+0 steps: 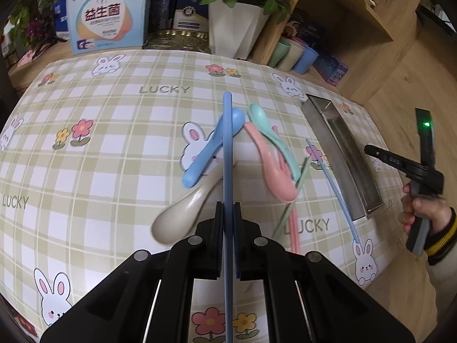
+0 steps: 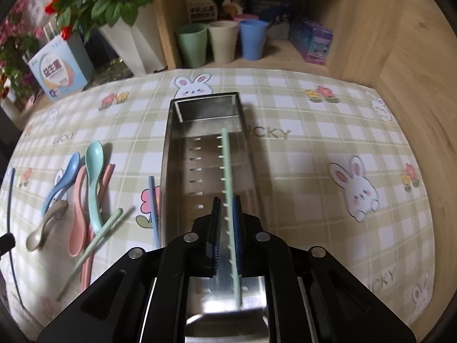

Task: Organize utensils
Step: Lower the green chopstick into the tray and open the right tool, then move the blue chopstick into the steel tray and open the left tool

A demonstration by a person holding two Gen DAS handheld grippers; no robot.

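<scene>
Right wrist view: the right gripper [image 2: 227, 223] is hovering over the steel utensil tray [image 2: 171, 154], fingers narrowly parted around a green chopstick [image 2: 228, 171], probably releasing it inside. The left gripper [image 1: 227, 214] is clamping a blue chopstick [image 1: 227, 143] above the spoon pile [image 1: 217, 148], awaiting its turn.

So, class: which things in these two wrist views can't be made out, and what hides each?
- Left wrist: pink chopsticks, mostly under the pink spoon.
- Right wrist: metal tray, near end behind the right gripper.
- Right wrist: green chopstick, blurred; contact unclear.
</scene>
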